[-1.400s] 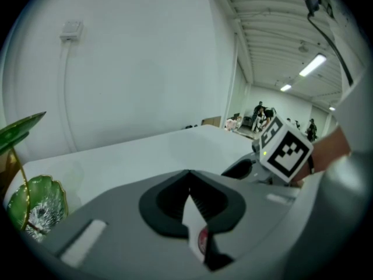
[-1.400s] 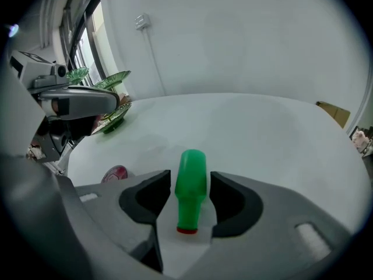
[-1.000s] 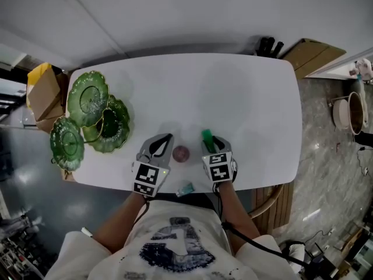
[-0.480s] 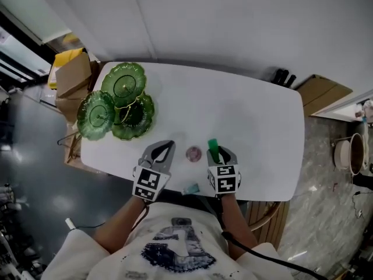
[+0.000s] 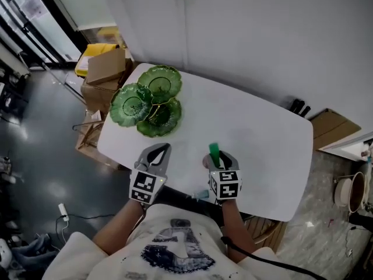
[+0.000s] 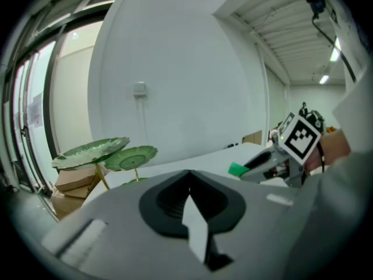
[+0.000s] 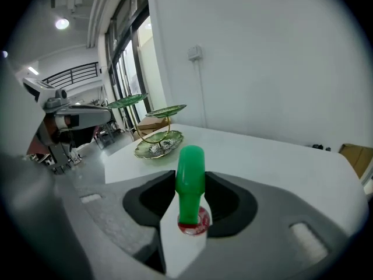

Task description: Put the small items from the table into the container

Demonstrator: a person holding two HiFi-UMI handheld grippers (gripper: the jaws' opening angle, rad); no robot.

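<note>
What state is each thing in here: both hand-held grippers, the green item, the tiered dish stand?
Left hand-held gripper: jaws together, nothing between them.
Right hand-held gripper: shut on the green tube.
Green tube: clamped between the jaws, green end sticking out past the tips.
Green tiered dish stand: upright at a far corner of the white table, no items visible in its dishes.

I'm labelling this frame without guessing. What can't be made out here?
Head view: the left tool and right tool cover part of the table's near edge; anything there is hidden.
Head view: the tiered green dish is too small to show whether it holds anything; the left gripper view sees its tiers edge-on.
Right gripper view: the green item's lower end disappears between the jaws; what it is stays unclear.
</note>
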